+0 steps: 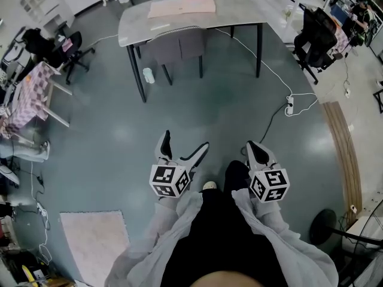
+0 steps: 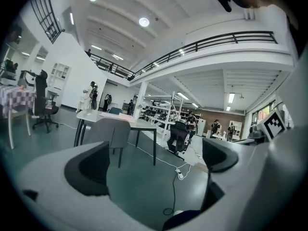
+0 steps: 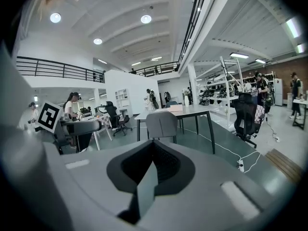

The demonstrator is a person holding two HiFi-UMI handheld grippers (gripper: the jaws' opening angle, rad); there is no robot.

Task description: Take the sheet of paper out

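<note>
Pale pink sheets of paper (image 1: pixel 182 5) lie on the grey table (image 1: pixel 239 14) far ahead of me, across the floor. In the right gripper view the same stack of paper (image 3: pixel 175 108) shows small on the table top (image 3: pixel 197 111). My left gripper (image 1: pixel 184 145) is held low in front of my body, its jaws spread wide with nothing between them; through the left gripper (image 2: pixel 154 160) I see only bare floor and the distant table (image 2: pixel 120 120). My right gripper (image 1: pixel 258 151) hangs beside it, jaws together and holding nothing. Both grippers are far from the paper.
A grey chair (image 1: pixel 179 43) is pushed under the table's near side. A white power strip (image 1: pixel 289 105) and its cable trail over the floor at the right. A black office chair (image 1: pixel 314 37) stands far right, a pale mat (image 1: pixel 96 244) lies near left.
</note>
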